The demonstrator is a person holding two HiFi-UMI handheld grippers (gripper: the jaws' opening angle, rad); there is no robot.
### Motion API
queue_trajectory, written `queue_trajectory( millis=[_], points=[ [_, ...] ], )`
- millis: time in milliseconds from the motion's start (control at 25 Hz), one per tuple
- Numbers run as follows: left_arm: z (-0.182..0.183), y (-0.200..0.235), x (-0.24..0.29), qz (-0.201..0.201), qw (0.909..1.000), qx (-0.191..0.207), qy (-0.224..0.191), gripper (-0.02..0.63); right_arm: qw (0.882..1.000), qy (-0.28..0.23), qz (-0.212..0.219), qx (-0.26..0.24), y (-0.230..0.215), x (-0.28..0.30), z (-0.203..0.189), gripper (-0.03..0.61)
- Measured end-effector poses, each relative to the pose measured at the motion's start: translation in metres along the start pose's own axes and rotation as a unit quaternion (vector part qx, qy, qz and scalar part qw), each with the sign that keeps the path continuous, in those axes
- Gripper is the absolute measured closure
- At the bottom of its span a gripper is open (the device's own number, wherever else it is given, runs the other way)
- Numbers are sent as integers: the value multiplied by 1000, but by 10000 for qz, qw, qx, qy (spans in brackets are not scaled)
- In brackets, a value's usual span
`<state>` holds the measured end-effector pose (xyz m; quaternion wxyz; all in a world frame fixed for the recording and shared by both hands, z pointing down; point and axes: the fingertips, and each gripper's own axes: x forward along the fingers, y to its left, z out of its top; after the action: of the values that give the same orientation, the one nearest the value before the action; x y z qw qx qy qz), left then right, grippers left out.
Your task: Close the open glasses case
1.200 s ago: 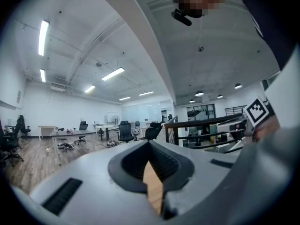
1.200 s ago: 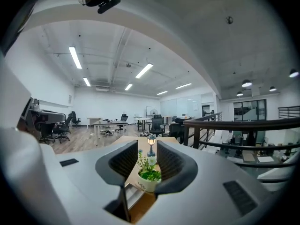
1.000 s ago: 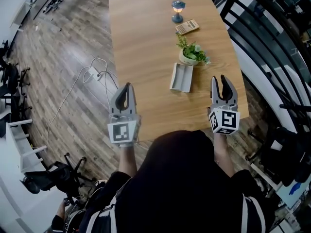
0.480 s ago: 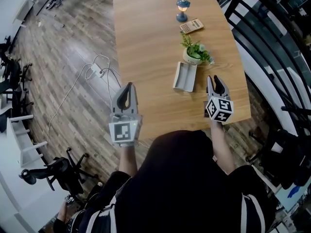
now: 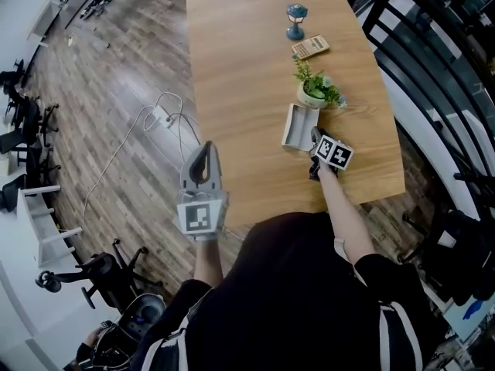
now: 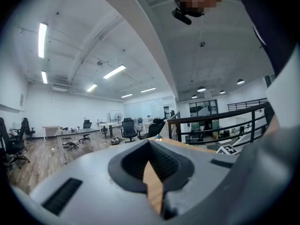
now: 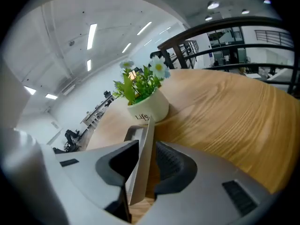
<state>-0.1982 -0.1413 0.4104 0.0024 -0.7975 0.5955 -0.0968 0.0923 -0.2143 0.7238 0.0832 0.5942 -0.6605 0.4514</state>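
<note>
While the grey open glasses case [image 5: 296, 127] lies on the wooden surface [image 5: 247, 68], the right claw [image 5: 315, 145], wide but just narrowing, straddles its upright lid [image 7: 143, 168], evidently to swing it shut; the left claw [image 5: 203, 148] hangs closed, empty.

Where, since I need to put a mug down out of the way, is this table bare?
The left half of the table in the head view is bare, bordered by the row of lamp, calculator, plant and glasses case. The near right corner is free too. That row is crowded, and the right gripper, jaws just closing, straddles the case's lid.
</note>
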Motion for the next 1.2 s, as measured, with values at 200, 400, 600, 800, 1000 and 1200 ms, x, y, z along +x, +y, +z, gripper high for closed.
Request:
queue_trajectory(
  millis=[200,400,600,800,1000,1200],
  points=[
    [-1,3,-3,42,10000,-4,35,615,9999,122,-62,89,-3,9,-8,472],
    [-1,8,-3,88,10000,-22,25,615,9999,121,-63,67,0,12,-5,477],
    [-2,5,-1,59,10000,-51,62,615,9993,159,-290,-160,-5,13,-5,545],
    [-1,6,0,63,9999,-69,51,615,9937,224,-625,-902,-11,11,1,558],
    [-1,10,0,87,9999,-68,45,615,9596,516,-1023,-2569,-7,10,12,558],
    [0,7,1,68,9999,-109,22,615,7989,674,-1696,-5731,10,9,16,558]
  ],
)
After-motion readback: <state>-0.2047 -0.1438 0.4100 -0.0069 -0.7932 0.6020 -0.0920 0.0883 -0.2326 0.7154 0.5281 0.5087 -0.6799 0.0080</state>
